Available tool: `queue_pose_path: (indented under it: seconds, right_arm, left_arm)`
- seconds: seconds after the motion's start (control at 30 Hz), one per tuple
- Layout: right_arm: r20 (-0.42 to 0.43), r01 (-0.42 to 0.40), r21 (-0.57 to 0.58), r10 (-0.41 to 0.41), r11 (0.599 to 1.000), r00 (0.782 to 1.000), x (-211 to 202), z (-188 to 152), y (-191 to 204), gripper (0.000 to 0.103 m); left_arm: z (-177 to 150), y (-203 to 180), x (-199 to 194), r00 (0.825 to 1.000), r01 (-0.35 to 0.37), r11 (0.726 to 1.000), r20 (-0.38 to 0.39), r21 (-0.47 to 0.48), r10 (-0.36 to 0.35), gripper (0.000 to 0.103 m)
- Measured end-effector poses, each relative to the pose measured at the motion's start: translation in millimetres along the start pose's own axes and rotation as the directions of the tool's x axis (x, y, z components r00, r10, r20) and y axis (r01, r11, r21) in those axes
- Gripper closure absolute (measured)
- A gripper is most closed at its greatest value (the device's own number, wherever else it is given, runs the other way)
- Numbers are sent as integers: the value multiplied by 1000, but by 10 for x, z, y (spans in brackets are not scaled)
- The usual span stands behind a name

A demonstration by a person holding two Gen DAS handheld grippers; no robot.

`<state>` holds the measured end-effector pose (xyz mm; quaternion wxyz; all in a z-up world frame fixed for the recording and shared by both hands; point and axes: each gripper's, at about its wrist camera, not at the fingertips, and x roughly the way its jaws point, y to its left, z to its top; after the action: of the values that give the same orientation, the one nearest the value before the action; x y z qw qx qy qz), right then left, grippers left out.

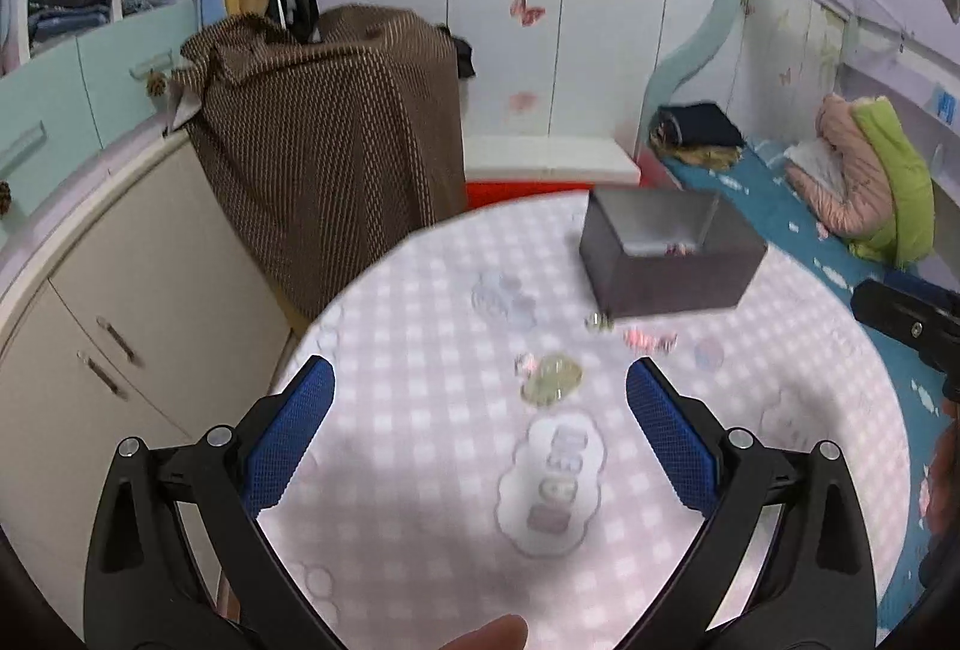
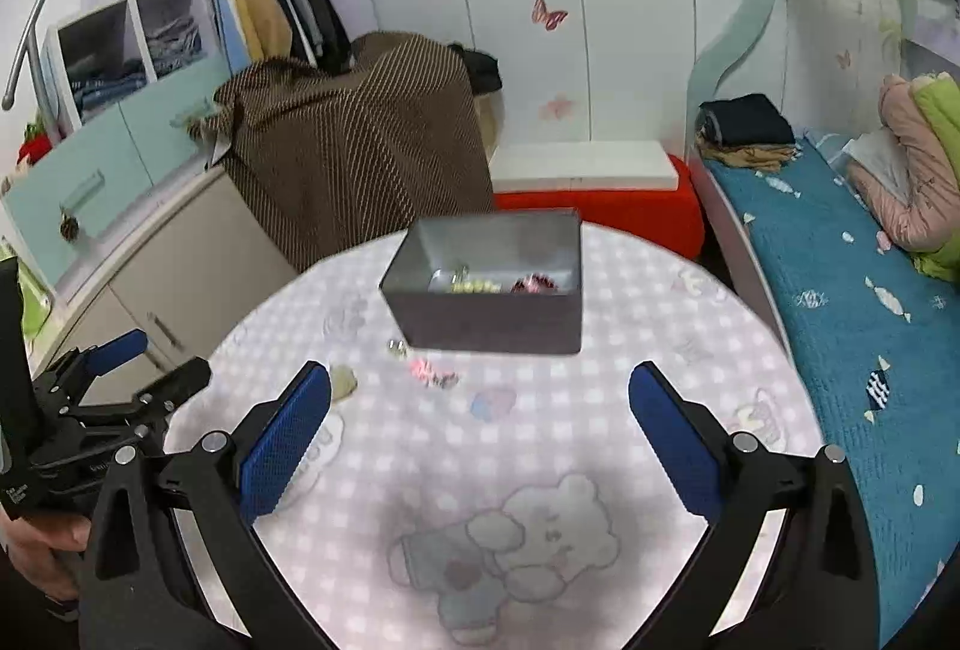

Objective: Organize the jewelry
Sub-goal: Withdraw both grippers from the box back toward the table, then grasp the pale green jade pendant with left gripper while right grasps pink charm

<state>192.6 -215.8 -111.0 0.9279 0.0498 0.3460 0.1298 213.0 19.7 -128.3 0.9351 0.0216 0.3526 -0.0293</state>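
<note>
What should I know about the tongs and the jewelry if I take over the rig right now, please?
Left tongs: open, empty, above the table.
Right tongs: open, empty, facing the grey box.
Done: some pieces, including a pale bead string and a red piece, lie in the box.
Left on the cloth in front of the box: pale green bracelet, pink piece, small metallic piece.
</note>
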Motion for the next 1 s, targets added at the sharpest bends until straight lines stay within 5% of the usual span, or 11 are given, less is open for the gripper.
queue_pose_path:
  seconds: [0.77,1.0]
  right_arm:
    - [-94,-15,40,18,999,995,332,-124,-159,7]
    - [-110,-33,44,38,998,993,410,-142,-154,7]
  left_arm:
    - [-96,-143,1284,981,-37,993,-196,-111,14,6]
    - [-132,-137,1270,981,-36,996,-193,-80,20,35]
